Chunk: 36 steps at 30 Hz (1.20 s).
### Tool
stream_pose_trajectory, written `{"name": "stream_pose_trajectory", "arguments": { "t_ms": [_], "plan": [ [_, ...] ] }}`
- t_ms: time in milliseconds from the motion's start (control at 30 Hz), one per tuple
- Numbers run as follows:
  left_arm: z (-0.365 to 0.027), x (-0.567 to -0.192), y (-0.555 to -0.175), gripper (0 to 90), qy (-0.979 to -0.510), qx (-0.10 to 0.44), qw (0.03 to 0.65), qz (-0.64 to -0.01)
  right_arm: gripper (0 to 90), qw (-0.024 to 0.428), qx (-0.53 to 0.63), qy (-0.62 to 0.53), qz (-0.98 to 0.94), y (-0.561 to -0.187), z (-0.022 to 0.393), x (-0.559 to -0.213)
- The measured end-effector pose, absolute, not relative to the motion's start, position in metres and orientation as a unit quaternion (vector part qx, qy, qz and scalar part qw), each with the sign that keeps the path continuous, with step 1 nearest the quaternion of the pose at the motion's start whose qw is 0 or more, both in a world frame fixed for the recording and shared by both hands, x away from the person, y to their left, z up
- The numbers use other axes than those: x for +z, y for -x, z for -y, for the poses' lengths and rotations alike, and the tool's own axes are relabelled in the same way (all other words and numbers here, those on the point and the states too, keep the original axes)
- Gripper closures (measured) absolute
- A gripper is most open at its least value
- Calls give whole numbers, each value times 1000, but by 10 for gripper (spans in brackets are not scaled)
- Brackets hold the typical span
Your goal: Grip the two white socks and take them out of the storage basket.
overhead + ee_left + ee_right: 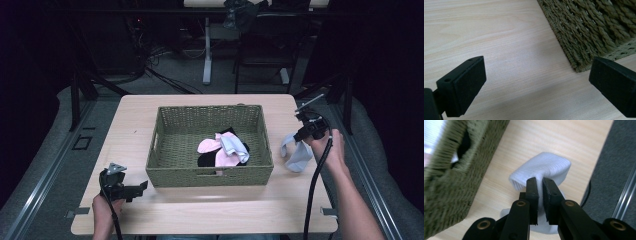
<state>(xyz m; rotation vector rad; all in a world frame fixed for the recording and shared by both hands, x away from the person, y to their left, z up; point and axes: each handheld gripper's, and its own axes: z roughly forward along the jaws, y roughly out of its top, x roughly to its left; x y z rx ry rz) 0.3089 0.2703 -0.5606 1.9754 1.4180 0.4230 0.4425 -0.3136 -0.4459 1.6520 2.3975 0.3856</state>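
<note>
While right gripper [540, 185] pinches white sock [544, 168] right of woven basket [210, 176], above table [200, 210], left gripper [536, 82] rests wide apart, empty, near basket's near-left corner. Pink, black, pale socks [223, 149] inside basket.

Socks [223, 149] in basket [210, 177] on table [210, 210]

Dim lab or recording studio: light wood table [150, 107] on grey carpet [45, 160], floor rails [30, 195], tangled cables [150, 60], dark chair [265, 45] behind.
</note>
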Motion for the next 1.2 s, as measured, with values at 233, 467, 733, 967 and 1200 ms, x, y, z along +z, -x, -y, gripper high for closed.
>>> {"name": "stream_pose_trajectory", "arguments": {
  "t_ms": [233, 467, 733, 967, 1200],
  "plan": [
    [-271, -560, -309, 11, -756, 159, 330, -542, 841, 74, 120, -578, -803, -450, 312, -487],
    [-271, -560, -309, 11, -756, 161, 331, -542, 713, 92, 128, -581, -799, -449, 307, -492],
    [-271, -560, -309, 11, -755, 161, 332, -542, 446, 112, 142, -562, -807, -440, 305, -453],
    [-271, -560, -309, 12, -755, 162, 332, -542, 319, 138, 176, -525, -821, -428, 289, -411],
    [-271, -560, -309, 12, -754, 161, 334, -542, 238, 148, 209, -484, -837, -421, 260, -386]
  ]
}}
